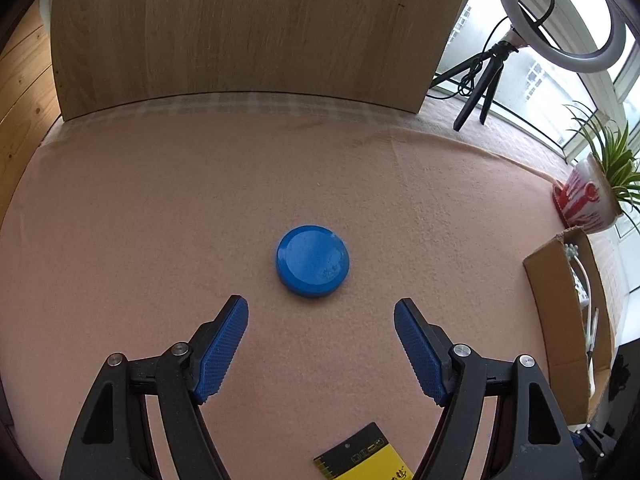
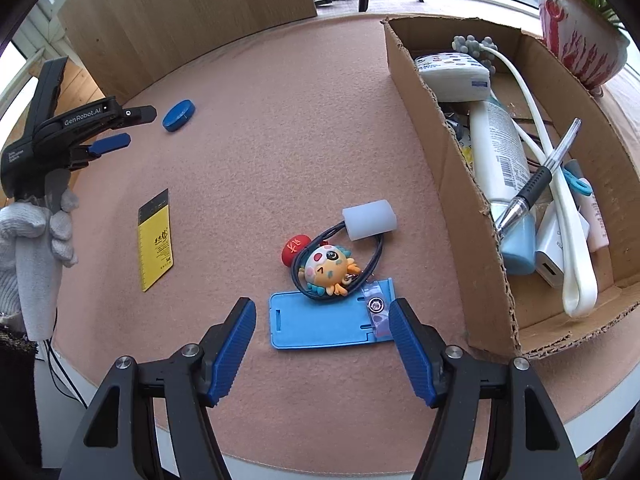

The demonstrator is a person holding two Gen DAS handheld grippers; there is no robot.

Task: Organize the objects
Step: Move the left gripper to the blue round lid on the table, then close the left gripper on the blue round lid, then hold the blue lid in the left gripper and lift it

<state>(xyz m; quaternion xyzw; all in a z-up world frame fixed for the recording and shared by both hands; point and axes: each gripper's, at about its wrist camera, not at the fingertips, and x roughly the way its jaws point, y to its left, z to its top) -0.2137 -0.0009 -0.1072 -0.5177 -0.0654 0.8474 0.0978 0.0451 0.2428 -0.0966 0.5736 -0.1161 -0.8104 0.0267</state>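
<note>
1. The table [image 2: 280,120], under a pink felt cloth, fills both views; a wooden board [image 1: 240,32] stands at its 12 o'clock edge in the left wrist view.
2. A cardboard box [image 2: 460,184] lies at 3 o'clock in the right wrist view, holding a white bottle [image 2: 500,148], a pen [image 2: 536,180], a white cable [image 2: 560,200], a tissue pack [image 2: 452,76] and a white charger [image 2: 554,248].
3. The left gripper [image 1: 320,320] has its jaws spread with nothing between them; the blue round lid [image 1: 313,261] lies on the felt just beyond the fingertips, toward 12 o'clock. A gloved hand [image 2: 36,232] holds this gripper at 9 o'clock in the right wrist view.
4. The right gripper [image 2: 322,316] is also spread wide and empty. The blue badge holder [image 2: 320,320] lies flat between and just beyond its tips.
5. A cartoon keychain [image 2: 326,266] with a dark cord rests on the holder's 12 o'clock edge, a translucent white cap [image 2: 370,219] just above it.
6. A yellow-and-black card [image 2: 155,240] lies toward 9 o'clock.
</note>
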